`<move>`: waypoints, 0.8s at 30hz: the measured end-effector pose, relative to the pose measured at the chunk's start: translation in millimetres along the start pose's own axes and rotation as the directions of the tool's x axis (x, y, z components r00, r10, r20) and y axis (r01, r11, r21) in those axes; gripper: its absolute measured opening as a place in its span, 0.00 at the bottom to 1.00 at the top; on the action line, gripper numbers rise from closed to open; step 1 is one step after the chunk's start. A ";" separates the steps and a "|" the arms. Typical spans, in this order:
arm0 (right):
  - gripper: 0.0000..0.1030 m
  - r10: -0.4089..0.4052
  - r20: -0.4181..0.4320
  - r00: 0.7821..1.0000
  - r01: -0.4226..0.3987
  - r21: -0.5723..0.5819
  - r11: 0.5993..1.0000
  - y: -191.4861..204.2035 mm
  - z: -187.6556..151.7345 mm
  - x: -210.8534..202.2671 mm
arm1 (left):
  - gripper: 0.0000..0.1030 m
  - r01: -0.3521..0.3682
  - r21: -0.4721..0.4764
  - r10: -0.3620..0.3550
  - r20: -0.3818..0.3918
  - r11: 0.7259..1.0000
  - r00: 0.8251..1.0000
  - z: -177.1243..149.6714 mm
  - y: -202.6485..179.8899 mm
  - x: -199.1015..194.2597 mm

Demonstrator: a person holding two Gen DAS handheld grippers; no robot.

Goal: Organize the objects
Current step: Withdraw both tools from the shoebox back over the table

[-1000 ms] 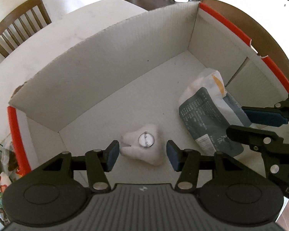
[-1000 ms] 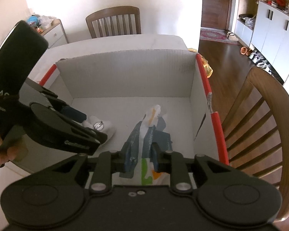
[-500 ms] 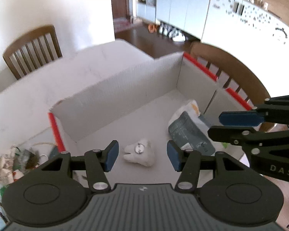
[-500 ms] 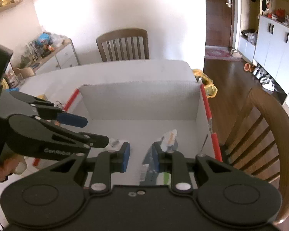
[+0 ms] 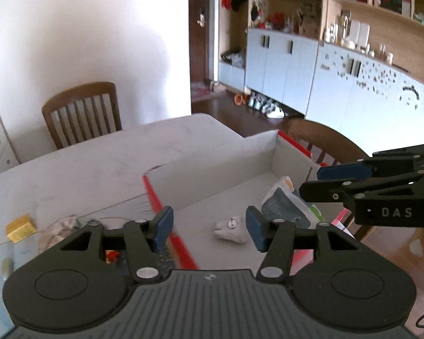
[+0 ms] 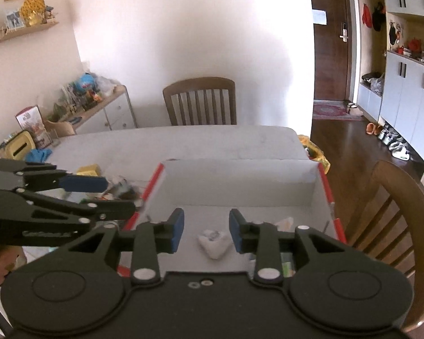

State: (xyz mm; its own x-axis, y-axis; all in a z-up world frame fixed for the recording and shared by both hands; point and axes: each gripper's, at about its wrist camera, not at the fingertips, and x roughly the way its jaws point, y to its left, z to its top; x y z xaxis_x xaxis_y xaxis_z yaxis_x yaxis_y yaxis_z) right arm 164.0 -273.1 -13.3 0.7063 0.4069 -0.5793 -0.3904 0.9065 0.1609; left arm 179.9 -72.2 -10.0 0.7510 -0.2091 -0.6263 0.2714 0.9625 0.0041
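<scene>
Both my claws hang above the cardboard box (image 6: 240,186) on the white surface (image 6: 183,144), empty. The left claw (image 5: 209,230) has its jaws opening with nothing between the pads; the right claw (image 6: 205,230) is opening too, gripping nothing. Inside the box I see the white tooth-shaped plush (image 5: 231,229) on the floor, just beside the grey snack bag (image 5: 285,209) near the right wall. Clutter (image 6: 118,189) lies left of the box.
</scene>
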 end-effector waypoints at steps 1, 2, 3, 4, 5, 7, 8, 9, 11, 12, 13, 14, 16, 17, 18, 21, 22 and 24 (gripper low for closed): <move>0.37 -0.001 0.006 1.000 0.001 -0.003 1.000 5.1 -0.3 -1.2 | 0.59 -0.010 0.002 0.010 0.013 1.000 1.000 -3.3 2.3 -3.9; 0.39 0.000 0.009 1.000 0.000 -0.004 1.000 10.4 -0.5 -1.5 | 0.59 -0.019 0.005 0.019 0.023 1.000 1.000 -6.1 4.9 -9.0; 0.41 0.003 0.011 1.000 -0.003 -0.003 1.000 14.2 -0.5 -1.8 | 0.60 -0.029 0.008 0.029 0.032 1.000 0.999 -9.0 8.3 -14.5; 0.44 0.002 0.012 1.000 -0.002 -0.001 1.000 19.4 -0.5 -1.4 | 0.60 -0.037 0.007 0.037 0.036 0.999 0.999 -11.3 10.4 -16.5; 0.46 0.002 0.014 1.000 -0.002 0.002 1.000 24.2 -0.5 -1.0 | 0.61 -0.041 0.000 0.041 0.037 0.999 0.998 -13.2 14.5 -19.5; 0.50 0.012 0.011 1.000 -0.012 0.004 1.000 33.0 -1.3 -0.7 | 0.63 -0.040 -0.021 0.041 0.038 0.999 0.998 -17.7 22.7 -25.1; 0.51 0.013 0.011 1.000 -0.013 0.001 1.000 38.1 -1.3 -0.4 | 0.63 -0.045 -0.029 0.046 0.041 0.999 0.998 -20.5 27.7 -27.9; 0.54 0.012 0.014 1.000 -0.012 -0.003 1.000 43.0 -1.8 -1.3 | 0.64 -0.052 -0.036 0.053 0.044 0.998 0.998 -22.9 32.3 -30.7; 0.61 0.017 0.022 1.000 -0.017 -0.008 1.000 52.6 -2.0 -2.0 | 0.65 -0.058 -0.046 0.060 0.045 0.997 0.997 -27.9 40.8 -35.4; 0.65 0.018 0.027 0.999 -0.018 -0.008 1.000 56.8 -2.3 -2.1 | 0.65 -0.063 -0.050 0.065 0.047 0.997 0.997 -30.6 45.2 -37.6; 0.69 0.018 0.032 0.999 -0.018 -0.009 1.000 61.6 -2.2 -2.3 | 0.65 -0.069 -0.054 0.071 0.049 0.996 0.996 -33.3 49.4 -39.7; 0.70 0.019 0.036 0.999 -0.018 -0.010 1.000 65.6 -1.8 -2.2 | 0.65 -0.071 -0.058 0.074 0.051 0.996 0.996 -35.9 53.6 -42.1; 0.81 0.019 0.046 0.999 -0.019 -0.005 1.000 73.8 -1.9 -2.0 | 0.68 -0.075 -0.068 0.078 0.057 0.995 0.995 -41.9 63.0 -47.3; 0.83 0.019 0.053 0.998 -0.019 -0.002 1.000 77.9 -1.9 -2.2 | 0.72 -0.078 -0.074 0.082 0.060 0.994 0.995 -45.3 67.1 -49.6; 0.86 0.018 0.058 0.998 -0.018 0.000 1.000 82.1 -2.6 -2.3 | 0.75 -0.078 -0.081 0.083 0.064 0.994 0.994 -48.0 72.0 -52.8; 0.92 0.009 0.079 0.997 -0.009 0.003 1.000 97.2 -2.9 -0.7 | 0.79 -0.087 -0.102 0.094 0.070 0.991 0.993 -55.2 87.7 -60.5; 0.93 0.008 0.083 0.997 -0.009 0.005 1.000 100.7 -3.5 -0.4 | 0.80 -0.089 -0.108 0.097 0.071 0.990 0.993 -57.4 92.6 -62.7; 0.95 0.010 0.090 0.996 -0.010 0.009 1.000 108.5 -4.5 1.1 | 0.82 -0.089 -0.116 0.098 0.072 0.989 0.993 -62.5 102.0 -67.0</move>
State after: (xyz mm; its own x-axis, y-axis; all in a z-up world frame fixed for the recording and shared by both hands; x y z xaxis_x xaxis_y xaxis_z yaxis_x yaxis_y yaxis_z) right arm 119.7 -174.7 0.0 0.7526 0.4241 -0.5037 -0.3926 0.9031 0.1739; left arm 119.7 50.8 -16.4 0.8156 -0.1261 -0.5647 0.1318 0.9908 -0.0309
